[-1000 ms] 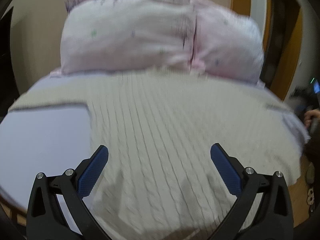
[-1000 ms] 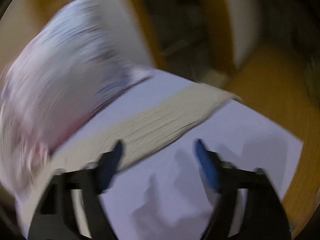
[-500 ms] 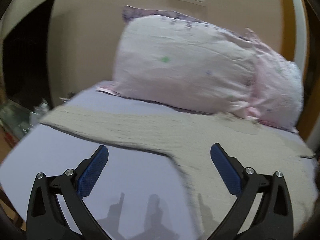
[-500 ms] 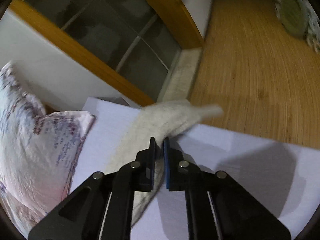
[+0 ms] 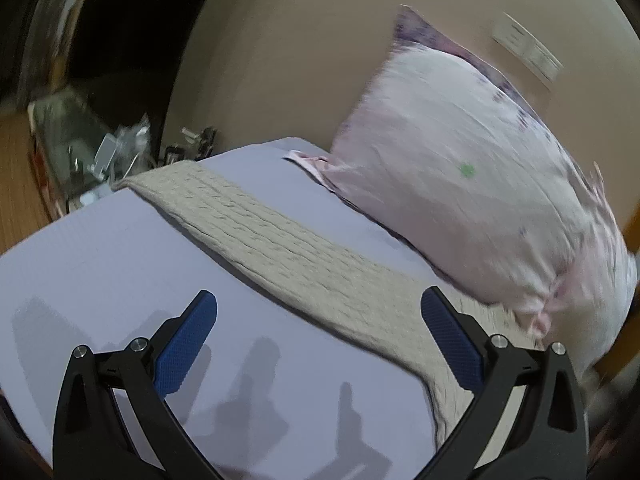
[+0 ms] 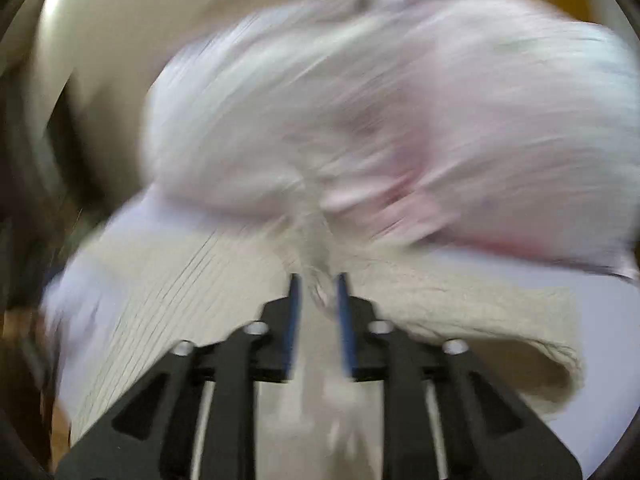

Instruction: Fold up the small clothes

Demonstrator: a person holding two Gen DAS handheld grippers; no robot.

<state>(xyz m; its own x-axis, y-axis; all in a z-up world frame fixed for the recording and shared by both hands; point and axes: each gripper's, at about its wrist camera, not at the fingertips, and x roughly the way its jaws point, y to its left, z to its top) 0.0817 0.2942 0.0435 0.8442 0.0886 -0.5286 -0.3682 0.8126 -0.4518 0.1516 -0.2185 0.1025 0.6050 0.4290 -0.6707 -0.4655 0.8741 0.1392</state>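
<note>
A cream cable-knit sweater lies on the lilac bed sheet (image 5: 100, 264). In the left wrist view one long sleeve (image 5: 280, 248) stretches from the far left bed edge toward the lower right. My left gripper (image 5: 318, 320) is open and empty, just above the sheet near that sleeve. In the blurred right wrist view my right gripper (image 6: 318, 292) is shut on a bunch of the sweater (image 6: 460, 300) and holds it lifted, with knit fabric draping to both sides and folding over at the right.
A large pink pillow (image 5: 472, 184) leans against the beige wall behind the sweater; it also fills the right wrist view (image 6: 380, 120). Small cluttered items (image 5: 108, 152) stand on a low surface past the bed's left edge. Wooden floor (image 5: 16, 192) lies at far left.
My left gripper swung left, from the sweater body to the left sleeve. My right gripper, shut on the right sleeve end, carried it in over the sweater toward the pillow.
</note>
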